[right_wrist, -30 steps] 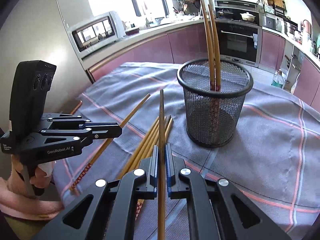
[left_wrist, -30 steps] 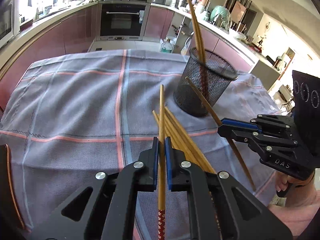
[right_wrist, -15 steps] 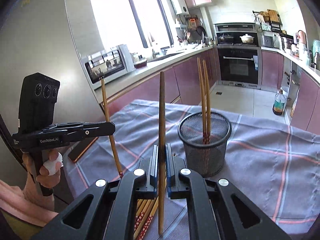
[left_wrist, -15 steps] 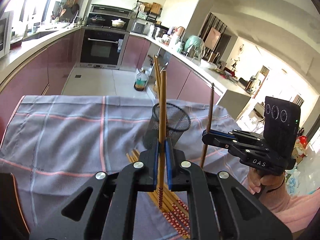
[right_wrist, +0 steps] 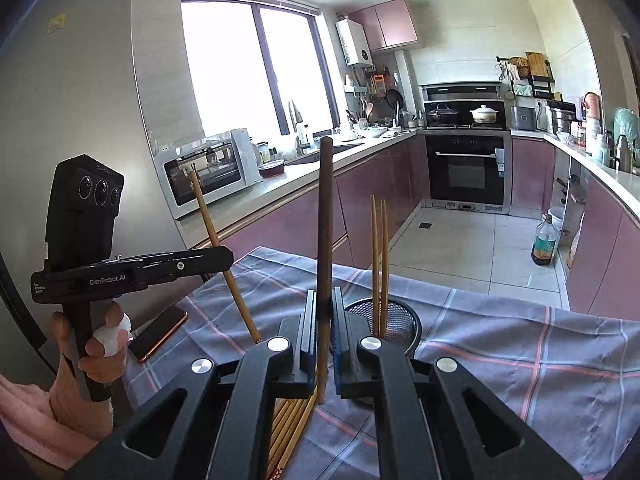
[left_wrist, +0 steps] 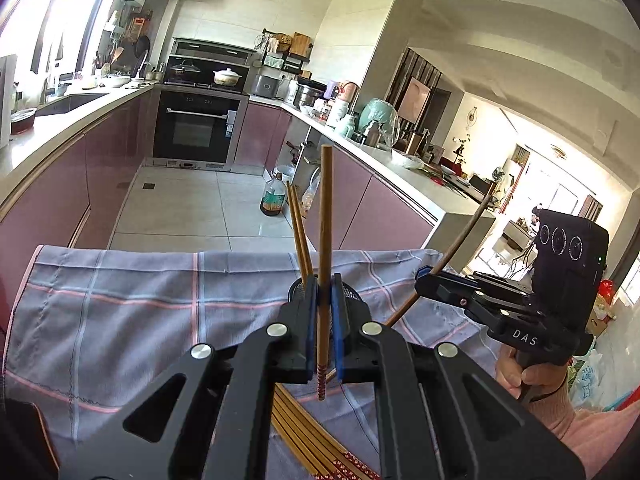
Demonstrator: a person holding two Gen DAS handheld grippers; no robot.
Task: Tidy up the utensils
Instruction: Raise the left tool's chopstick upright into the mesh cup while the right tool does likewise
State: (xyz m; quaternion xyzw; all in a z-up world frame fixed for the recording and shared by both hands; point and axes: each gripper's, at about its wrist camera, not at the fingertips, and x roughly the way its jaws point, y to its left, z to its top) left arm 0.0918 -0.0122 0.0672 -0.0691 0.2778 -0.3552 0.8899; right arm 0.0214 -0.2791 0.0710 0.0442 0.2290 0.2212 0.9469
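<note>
My left gripper is shut on a wooden chopstick held upright above the table; it shows in the right wrist view too. My right gripper is shut on a darker chopstick, also upright; it shows in the left wrist view. A black mesh cup stands on the cloth just beyond both grippers, with two chopsticks standing in it. Several loose chopsticks lie on the cloth below the grippers.
A grey checked cloth covers the table. A phone lies at the table's left edge in the right wrist view. Kitchen counters, an oven and a bottle on the floor lie beyond the table.
Both grippers have risen from the table with their chopsticks and tilted them from lying forward to upright. The mesh cup now sits lower and nearer in both views.
</note>
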